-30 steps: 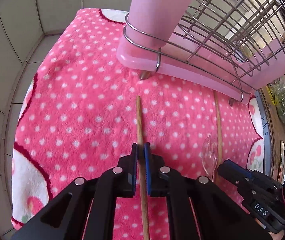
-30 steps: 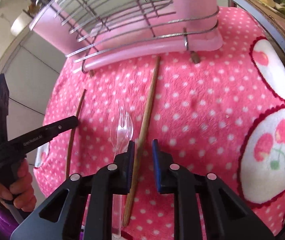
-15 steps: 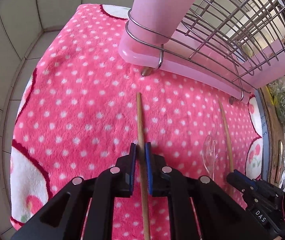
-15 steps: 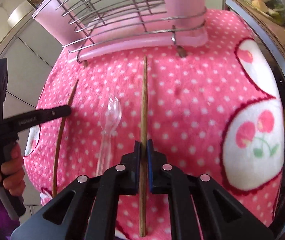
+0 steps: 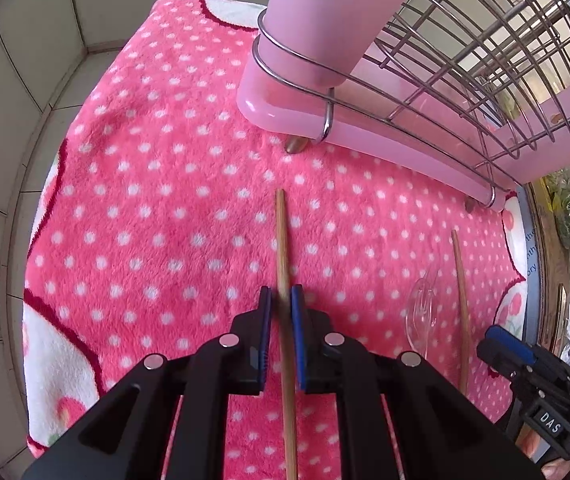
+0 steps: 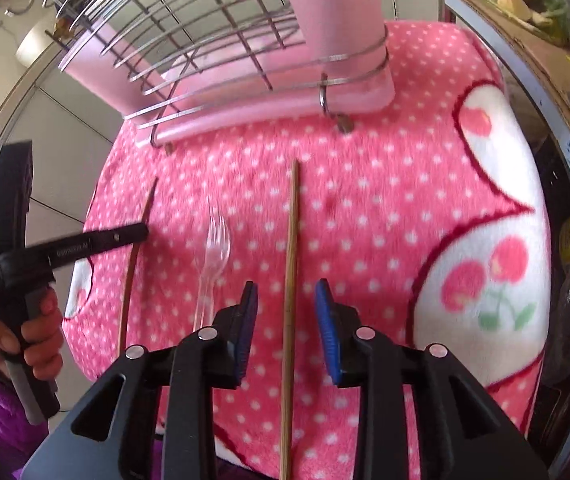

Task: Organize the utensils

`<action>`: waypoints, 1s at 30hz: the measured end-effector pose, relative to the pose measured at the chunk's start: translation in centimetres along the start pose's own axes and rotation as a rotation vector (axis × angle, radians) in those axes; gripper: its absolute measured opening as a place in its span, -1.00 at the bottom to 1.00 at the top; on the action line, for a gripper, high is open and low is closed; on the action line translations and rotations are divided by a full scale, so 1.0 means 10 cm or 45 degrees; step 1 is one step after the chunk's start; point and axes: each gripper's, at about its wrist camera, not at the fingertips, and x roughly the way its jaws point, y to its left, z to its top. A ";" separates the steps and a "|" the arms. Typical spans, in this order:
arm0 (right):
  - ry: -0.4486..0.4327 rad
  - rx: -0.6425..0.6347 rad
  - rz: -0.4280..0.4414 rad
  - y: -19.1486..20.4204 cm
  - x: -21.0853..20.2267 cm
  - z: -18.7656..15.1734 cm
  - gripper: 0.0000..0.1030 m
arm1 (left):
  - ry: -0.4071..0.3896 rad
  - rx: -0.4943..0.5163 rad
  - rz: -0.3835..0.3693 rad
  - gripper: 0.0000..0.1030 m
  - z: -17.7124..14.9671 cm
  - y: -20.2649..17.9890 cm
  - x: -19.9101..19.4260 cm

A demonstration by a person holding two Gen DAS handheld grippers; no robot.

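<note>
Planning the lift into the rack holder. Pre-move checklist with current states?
1. Left gripper shut on thin wooden chopstick: ok.
2. Right gripper gripping second wooden chopstick: not ok; open, stick lies between its fingers.
3. Clear plastic fork clear of right gripper: cannot tell; handle runs close beside one finger.
4. Pink cylindrical holder in wire dish rack, opening free: cannot tell; top out of view.
5. Held chopstick off pink polka-dot blanket: cannot tell.

Two chopsticks point(image 6: 291, 264) point(image 6: 135, 256), one clear fork point(image 6: 215, 248), one rack point(image 6: 221, 48).
</note>
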 end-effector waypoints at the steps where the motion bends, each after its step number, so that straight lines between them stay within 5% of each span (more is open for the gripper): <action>1: -0.007 0.000 -0.012 0.01 0.01 0.07 -0.41 | 0.006 -0.001 0.002 -0.82 0.02 0.00 0.00; 9: 0.017 -0.025 -0.099 0.09 0.35 0.44 -0.42 | 0.028 0.004 0.039 -0.82 0.02 -0.04 0.03; 13: 0.025 -0.043 -0.141 0.10 0.47 0.44 -0.79 | 0.029 0.007 0.046 -0.82 0.03 -0.05 0.02; 18: -0.017 -0.035 -0.118 0.08 0.41 0.40 -0.88 | 0.006 0.039 0.046 -0.88 0.01 -0.08 0.00; 30: -0.364 -0.003 0.036 0.05 -0.41 0.12 -0.89 | -0.276 0.084 -0.086 -0.89 -0.21 -0.15 -0.67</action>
